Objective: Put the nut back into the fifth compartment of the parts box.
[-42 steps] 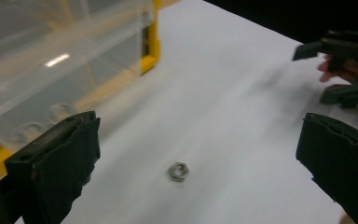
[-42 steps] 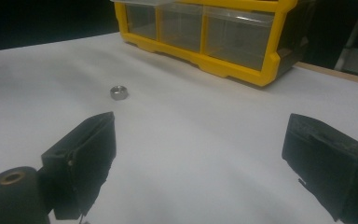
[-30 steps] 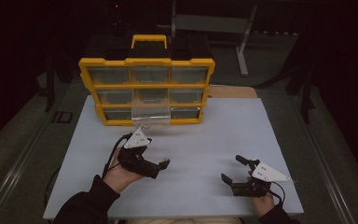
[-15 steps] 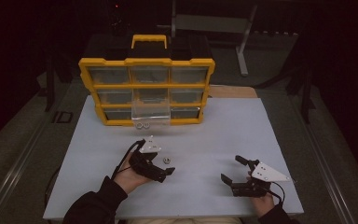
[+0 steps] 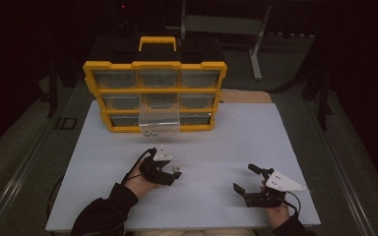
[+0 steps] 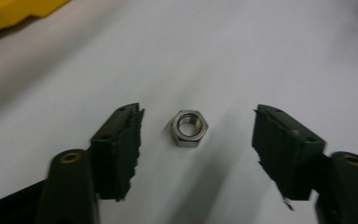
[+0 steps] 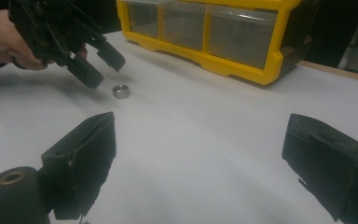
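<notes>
Your left gripper (image 6: 196, 135) has pulled back from the yellow drawer organiser (image 5: 155, 93) and now brackets a small silver hex nut (image 6: 189, 128) lying on the white table (image 5: 226, 142), jaws spread, nothing gripped. Right gripper (image 5: 254, 191) idles, also spread. Next: close on nut.

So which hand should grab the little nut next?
Probably the left. The left gripper is open with the hex nut lying between its jaws, while the right gripper sits open farther off.
</notes>
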